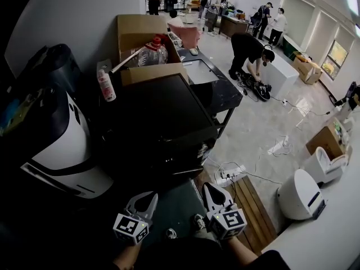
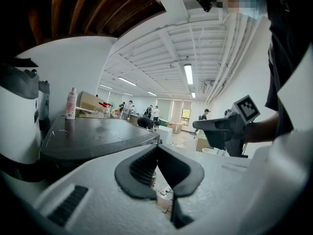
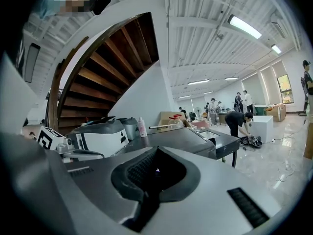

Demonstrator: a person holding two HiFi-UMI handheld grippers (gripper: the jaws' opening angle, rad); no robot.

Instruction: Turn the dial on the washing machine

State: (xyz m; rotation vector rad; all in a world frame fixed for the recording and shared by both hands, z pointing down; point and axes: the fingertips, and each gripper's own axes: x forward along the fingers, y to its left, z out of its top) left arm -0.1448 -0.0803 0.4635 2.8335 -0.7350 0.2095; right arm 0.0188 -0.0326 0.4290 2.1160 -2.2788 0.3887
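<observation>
Open workroom. Pale glossy floor (image 1: 253, 122). Plain white wall (image 1: 73, 16) on the left, cardboard boxes (image 1: 138, 30) near it. Windows (image 1: 336, 55) along the far right. Ceiling strip lights (image 3: 243, 27) lit. Wooden staircase underside (image 3: 112, 67) overhead. Dark tabletop (image 1: 222, 94) in mid-room.

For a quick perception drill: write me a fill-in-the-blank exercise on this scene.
1. The left hand-held gripper has its jaws ___.
2. The right hand-held gripper holds ___.
3. On the dark surface, the spray bottle stands ___.
Missing words: shut; nothing; upright.
</observation>
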